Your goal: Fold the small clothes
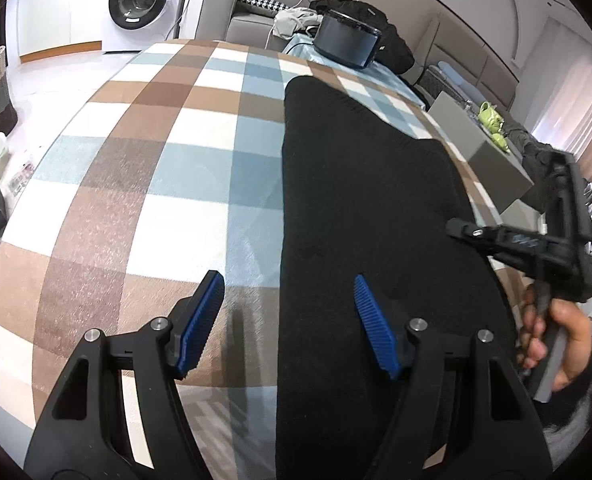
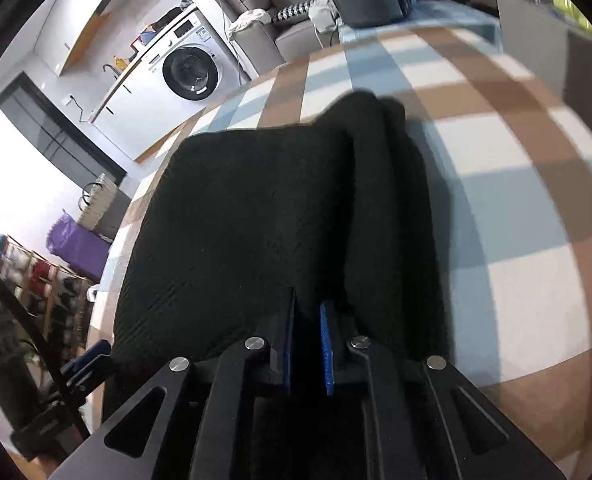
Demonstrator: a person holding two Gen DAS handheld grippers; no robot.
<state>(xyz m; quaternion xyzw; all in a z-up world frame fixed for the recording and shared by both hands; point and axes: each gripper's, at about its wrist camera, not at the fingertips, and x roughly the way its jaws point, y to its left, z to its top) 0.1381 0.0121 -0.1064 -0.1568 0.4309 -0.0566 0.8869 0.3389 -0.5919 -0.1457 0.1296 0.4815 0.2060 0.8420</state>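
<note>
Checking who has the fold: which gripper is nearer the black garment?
Right. The right gripper is pinched shut on the black garment at its near edge; the left gripper hangs open, straddling its left edge.

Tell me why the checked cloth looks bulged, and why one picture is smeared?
Left wrist view: the fisheye lens bends the checked tablecloth into a dome; only the right gripper at the edge is blurred. Right wrist view: same bulge, with motion smear across the tablecloth's right side and the black garment.
</note>
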